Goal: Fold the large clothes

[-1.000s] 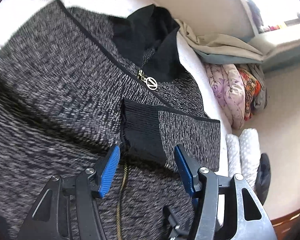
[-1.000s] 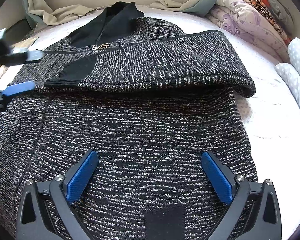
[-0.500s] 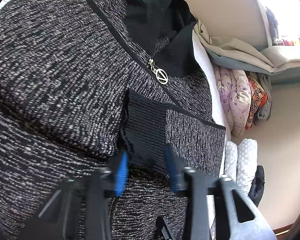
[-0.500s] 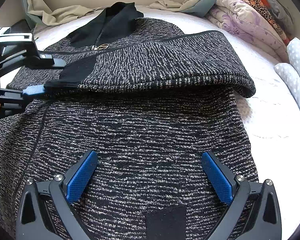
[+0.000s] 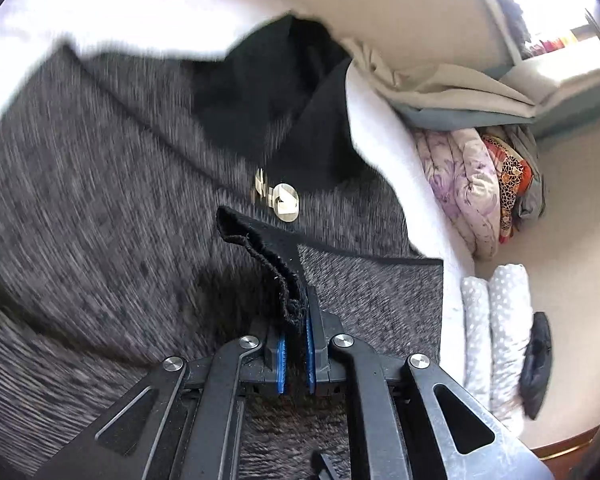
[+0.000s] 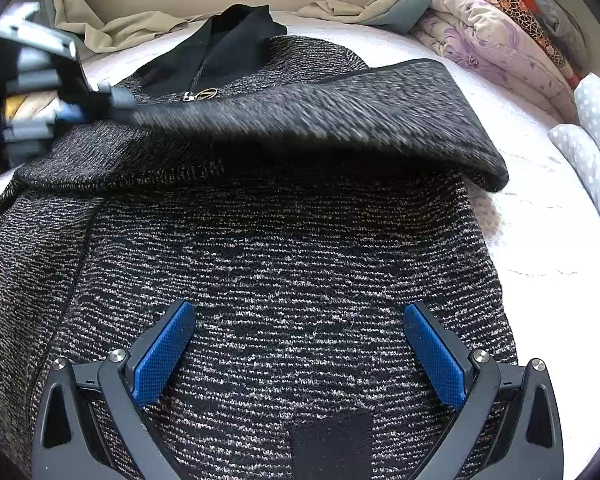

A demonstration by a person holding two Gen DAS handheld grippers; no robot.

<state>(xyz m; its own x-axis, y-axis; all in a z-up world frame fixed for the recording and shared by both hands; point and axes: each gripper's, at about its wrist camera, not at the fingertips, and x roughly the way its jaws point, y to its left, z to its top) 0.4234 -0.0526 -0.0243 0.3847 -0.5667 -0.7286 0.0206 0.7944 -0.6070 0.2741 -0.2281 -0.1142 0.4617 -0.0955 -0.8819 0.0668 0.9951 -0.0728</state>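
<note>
Our left gripper [image 5: 294, 344] has its blue pads pressed together on the black ribbed cuff [image 5: 276, 264] of the sleeve [image 6: 320, 108], which is lifted a little above the grey knitted jacket [image 6: 284, 264]. The jacket lies spread on the white bed [image 6: 548, 232], its black collar [image 6: 224, 36] toward the far edge. The sleeve looks blurred, perhaps moving. Our right gripper [image 6: 300, 356] hovers over the jacket body, fingers wide apart, holding nothing
</note>
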